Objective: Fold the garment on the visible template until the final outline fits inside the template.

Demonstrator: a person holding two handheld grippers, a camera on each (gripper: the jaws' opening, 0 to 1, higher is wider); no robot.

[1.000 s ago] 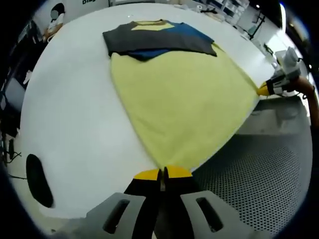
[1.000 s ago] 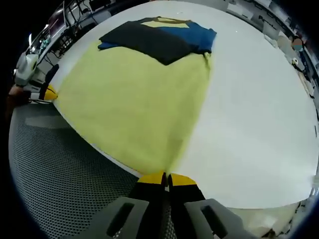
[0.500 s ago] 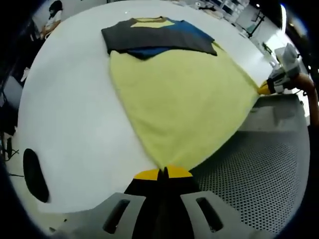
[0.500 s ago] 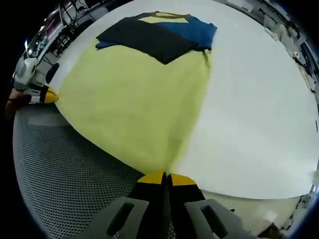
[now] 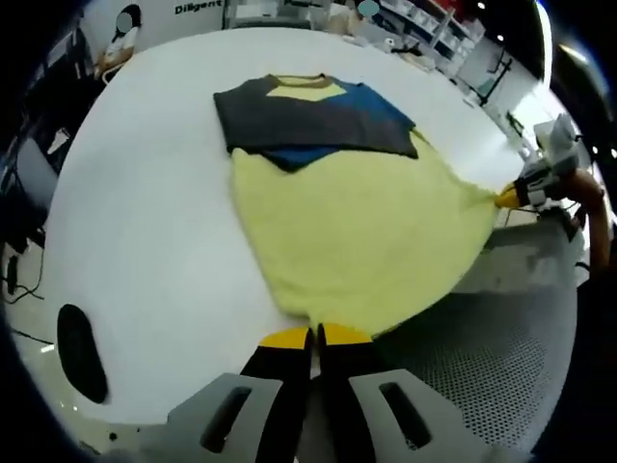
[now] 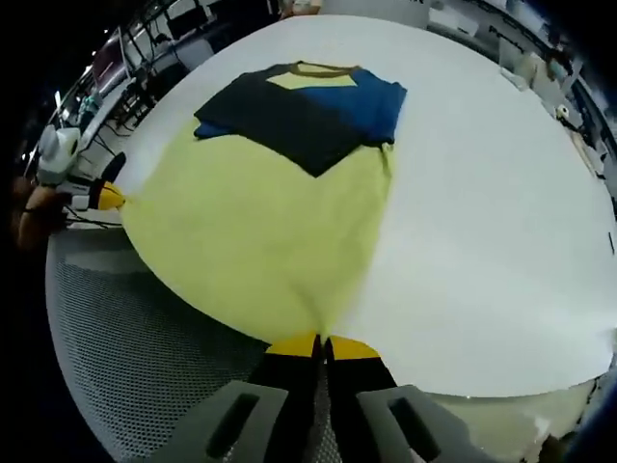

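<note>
At the near hem of the yellow cloth garment with dark grey and blue folded sleeves [image 5: 357, 231], the left gripper [image 5: 315, 335] has its yellow-tipped fingers pinched tight on one corner. The right gripper [image 6: 320, 344] pinches the other corner the same way. Stretched taut between them, the hem overhangs the white round surface [image 5: 145, 241], above grey perforated flooring [image 6: 145, 386]. Its long axis runs away toward the collar, with bare surface on both sides.
</note>
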